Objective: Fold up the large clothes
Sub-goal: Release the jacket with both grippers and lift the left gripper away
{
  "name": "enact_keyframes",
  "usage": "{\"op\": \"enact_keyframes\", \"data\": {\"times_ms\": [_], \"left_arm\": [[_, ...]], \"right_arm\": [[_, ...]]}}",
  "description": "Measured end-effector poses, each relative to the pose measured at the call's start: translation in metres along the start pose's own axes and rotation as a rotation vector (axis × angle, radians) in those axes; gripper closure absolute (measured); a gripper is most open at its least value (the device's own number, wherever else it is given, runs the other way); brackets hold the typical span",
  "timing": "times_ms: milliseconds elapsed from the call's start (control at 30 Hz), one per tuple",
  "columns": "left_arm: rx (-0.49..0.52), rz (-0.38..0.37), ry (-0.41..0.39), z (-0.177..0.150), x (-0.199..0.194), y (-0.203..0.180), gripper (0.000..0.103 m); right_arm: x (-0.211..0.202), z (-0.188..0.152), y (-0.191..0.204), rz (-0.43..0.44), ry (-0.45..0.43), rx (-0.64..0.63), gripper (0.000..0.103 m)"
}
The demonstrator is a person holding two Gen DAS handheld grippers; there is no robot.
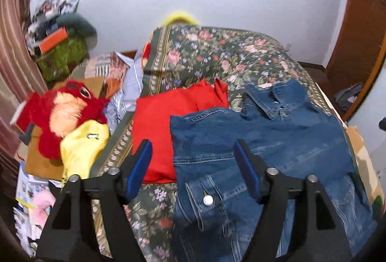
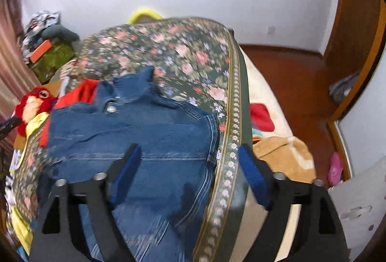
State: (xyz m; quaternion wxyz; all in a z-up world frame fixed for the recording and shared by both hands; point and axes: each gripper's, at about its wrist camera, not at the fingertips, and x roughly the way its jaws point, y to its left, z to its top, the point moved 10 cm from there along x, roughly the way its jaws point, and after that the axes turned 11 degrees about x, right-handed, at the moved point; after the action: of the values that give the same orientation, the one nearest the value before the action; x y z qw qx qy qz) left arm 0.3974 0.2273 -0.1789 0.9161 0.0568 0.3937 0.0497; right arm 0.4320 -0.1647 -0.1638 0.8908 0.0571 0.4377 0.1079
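Here the jacket (image 1: 265,141) lay spread flat on the floral bedspread (image 1: 205,54), collar (image 1: 272,98) toward the far wall, hem toward the cameras; its long axis ran from the near edge of the bed to the pillow end. A sleeve cuff with a metal button (image 1: 208,200) lay at the near left. A folded red garment (image 1: 159,122) lay just left of the jacket, its right edge tucked under the denim.

Left gripper (image 1: 194,170): fingers wide apart, holding nothing, above the jacket's left edge and the red garment. Right gripper (image 2: 190,175): fingers likewise apart and empty, above the jacket's right side and the bedspread border.

Left of the bed, a green box (image 1: 62,57) carried a heap of mixed items, contents indistinct. A red plush (image 1: 60,112) sat on cardboard nearby.
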Motion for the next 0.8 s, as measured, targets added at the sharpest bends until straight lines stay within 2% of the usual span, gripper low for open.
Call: {"op": "enact_keyframes", "data": {"times_ms": [67,133,267,400,533,800], "left_arm": [[0.013,0.002,-0.023,-0.006,-0.020,-0.006,0.007],[0.029,0.004,-0.044,-0.014,-0.036,-0.012,0.002],[0.081,0.003,-0.027,-0.048,-0.059,-0.025,0.002],[0.036,-0.033,0.042,-0.094,-0.062,-0.029,0.002],[-0.048,-0.081,0.124,-0.146,-0.058,-0.028,0.002],[-0.337,-0.229,0.293,-0.243,-0.043,-0.030,0.002]], "right_arm": [[-0.020,-0.005,0.007,0.011,-0.028,-0.016,0.011],[-0.035,-0.012,0.013,0.026,-0.034,-0.029,0.002],[-0.055,-0.038,0.025,0.058,-0.027,-0.052,0.000],[-0.058,-0.072,0.029,0.073,0.021,-0.064,0.000],[-0.056,-0.110,0.028,0.091,0.084,-0.044,0.000],[-0.045,-0.178,0.019,0.140,0.227,0.087,0.000]]}}
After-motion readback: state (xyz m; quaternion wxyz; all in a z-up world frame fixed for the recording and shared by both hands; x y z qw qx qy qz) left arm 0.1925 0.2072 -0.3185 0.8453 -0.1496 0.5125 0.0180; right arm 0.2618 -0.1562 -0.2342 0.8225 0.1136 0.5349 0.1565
